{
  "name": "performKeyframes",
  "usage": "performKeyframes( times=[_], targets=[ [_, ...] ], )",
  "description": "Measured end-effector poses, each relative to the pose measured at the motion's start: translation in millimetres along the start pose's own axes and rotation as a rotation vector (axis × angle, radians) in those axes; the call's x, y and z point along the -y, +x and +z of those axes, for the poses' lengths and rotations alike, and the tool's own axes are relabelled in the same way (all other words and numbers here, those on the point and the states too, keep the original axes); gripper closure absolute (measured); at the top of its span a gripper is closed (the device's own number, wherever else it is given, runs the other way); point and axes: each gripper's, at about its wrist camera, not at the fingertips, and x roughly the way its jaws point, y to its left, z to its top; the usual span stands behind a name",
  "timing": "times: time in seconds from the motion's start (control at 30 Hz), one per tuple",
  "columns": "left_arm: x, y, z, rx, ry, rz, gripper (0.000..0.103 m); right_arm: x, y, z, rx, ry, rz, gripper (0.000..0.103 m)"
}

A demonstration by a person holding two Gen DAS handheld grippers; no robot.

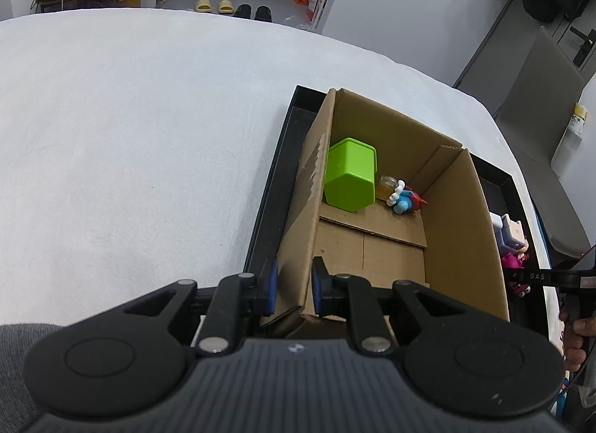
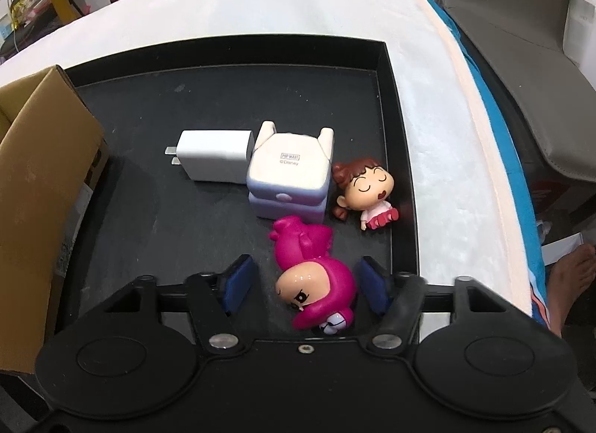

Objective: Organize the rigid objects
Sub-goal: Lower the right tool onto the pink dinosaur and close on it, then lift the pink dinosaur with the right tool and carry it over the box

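A: We noted the left gripper [image 1: 294, 289] clamped narrow on the near wall of the cardboard box [image 1: 462, 217], which stood in the black tray [image 2: 398, 157].

B: We saw the right gripper [image 2: 303, 282] standing wide around the pink figurine [image 2: 316, 273] lying in the tray, pads not pressing; the charger [image 2: 216, 157] lay beyond.

box [image 1: 458, 209] and toys [image 2: 316, 276] side by side in tray [image 2: 395, 157]
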Motion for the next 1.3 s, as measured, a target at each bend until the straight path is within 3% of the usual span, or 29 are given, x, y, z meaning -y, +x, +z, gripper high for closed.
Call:
performKeyframes(
  times=[0.1,0.63,1.3],
  targets=[
    [1.0,-0.4,-0.4,0.003,0.007,0.004,0.086,4.0,-6.9,0.0,-0.002,0.040,0.042,0.062],
    [1.1,-4.4,-1.7,0.015,0.017,-0.003,0.087,4.2,-49.6,19.2,0.054,0.054,0.053,0.062],
    [-3.6,-5.9,-2.1,0.017,0.003,-0.022,0.087,-48.6,-96.0,42.8,0.122,-0.022,0.080,0.062]
  ],
)
